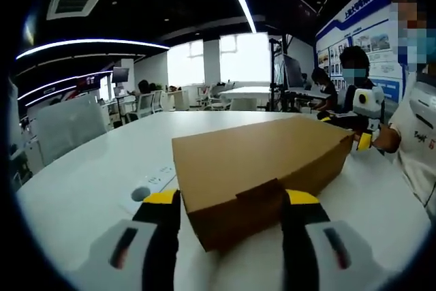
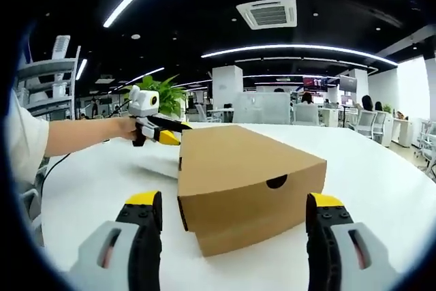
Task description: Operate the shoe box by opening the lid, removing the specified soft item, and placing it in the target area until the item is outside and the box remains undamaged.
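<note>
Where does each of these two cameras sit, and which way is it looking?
Left gripper view: rides the left gripper, facing one end of the closed shoe box; the right gripper and a hand show beyond.
Right gripper view: rides the right gripper, facing the opposite end with its finger hole; the left gripper and a forearm show.
Shared: the shoe box on the white table.

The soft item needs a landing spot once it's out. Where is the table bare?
Bare white table lies right of the shoe box in the right gripper view. Crowded: the left gripper at one box end, papers beside the box.
</note>
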`<action>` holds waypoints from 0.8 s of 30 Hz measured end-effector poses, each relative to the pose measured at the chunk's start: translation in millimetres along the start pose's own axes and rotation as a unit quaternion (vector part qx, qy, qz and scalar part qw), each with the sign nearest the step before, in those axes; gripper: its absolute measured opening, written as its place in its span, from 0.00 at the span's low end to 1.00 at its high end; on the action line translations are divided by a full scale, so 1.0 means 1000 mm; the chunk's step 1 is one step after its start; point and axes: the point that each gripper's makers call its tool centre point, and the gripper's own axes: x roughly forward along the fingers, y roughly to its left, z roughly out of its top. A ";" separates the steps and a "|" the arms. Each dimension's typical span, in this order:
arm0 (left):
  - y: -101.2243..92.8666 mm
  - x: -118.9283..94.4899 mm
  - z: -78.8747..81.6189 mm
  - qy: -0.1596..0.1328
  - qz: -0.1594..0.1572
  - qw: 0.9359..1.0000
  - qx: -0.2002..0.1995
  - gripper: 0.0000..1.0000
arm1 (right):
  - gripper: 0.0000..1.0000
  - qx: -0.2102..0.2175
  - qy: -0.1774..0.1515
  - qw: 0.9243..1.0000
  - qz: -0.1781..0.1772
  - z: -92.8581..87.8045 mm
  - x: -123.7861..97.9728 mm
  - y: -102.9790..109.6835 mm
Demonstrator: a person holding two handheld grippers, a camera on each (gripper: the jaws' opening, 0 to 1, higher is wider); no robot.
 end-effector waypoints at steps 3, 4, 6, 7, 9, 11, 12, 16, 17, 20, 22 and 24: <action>-0.004 0.004 -0.002 -0.002 -0.009 1.000 -0.004 0.70 | 0.91 -0.001 -0.006 1.000 -0.004 0.005 0.002 0.000; -0.004 0.004 -0.003 -0.002 -0.009 1.000 -0.004 0.69 | 0.91 -0.004 -0.006 1.000 -0.007 0.005 0.003 0.000; -0.002 0.005 -0.003 -0.003 -0.008 1.000 -0.003 0.68 | 0.91 -0.009 -0.003 1.000 -0.012 0.005 0.006 0.000; -0.002 0.005 -0.003 -0.003 -0.008 1.000 -0.003 0.68 | 0.91 -0.010 -0.003 1.000 -0.012 0.005 0.006 0.000; -0.001 0.007 -0.005 -0.001 -0.007 1.000 0.000 0.68 | 0.90 -0.010 0.002 1.000 -0.017 0.003 0.010 0.001; 0.000 0.009 -0.008 0.005 -0.010 1.000 0.000 0.70 | 0.89 -0.011 0.004 1.000 -0.024 0.002 0.011 0.000; 0.000 0.009 -0.008 0.006 -0.010 1.000 0.001 0.70 | 0.88 -0.012 0.005 1.000 -0.025 0.001 0.011 0.000; 0.002 0.010 -0.010 0.008 -0.012 1.000 0.003 0.73 | 0.88 -0.025 0.016 0.999 -0.042 -0.002 0.013 -0.004; 0.004 0.010 -0.009 0.007 -0.011 1.000 0.005 0.74 | 0.88 -0.012 0.013 0.998 -0.054 -0.002 0.013 -0.009; 0.005 0.011 -0.008 0.007 -0.012 1.000 0.008 0.75 | 0.91 -0.009 0.011 0.998 -0.056 -0.002 0.015 -0.010; 0.006 0.011 -0.007 0.010 -0.013 1.000 0.009 0.77 | 0.92 -0.010 0.013 0.999 -0.051 -0.002 0.018 -0.007; 0.008 0.010 -0.002 -0.002 -0.011 1.000 0.001 0.79 | 0.93 -0.016 0.016 0.998 -0.054 -0.003 0.019 -0.006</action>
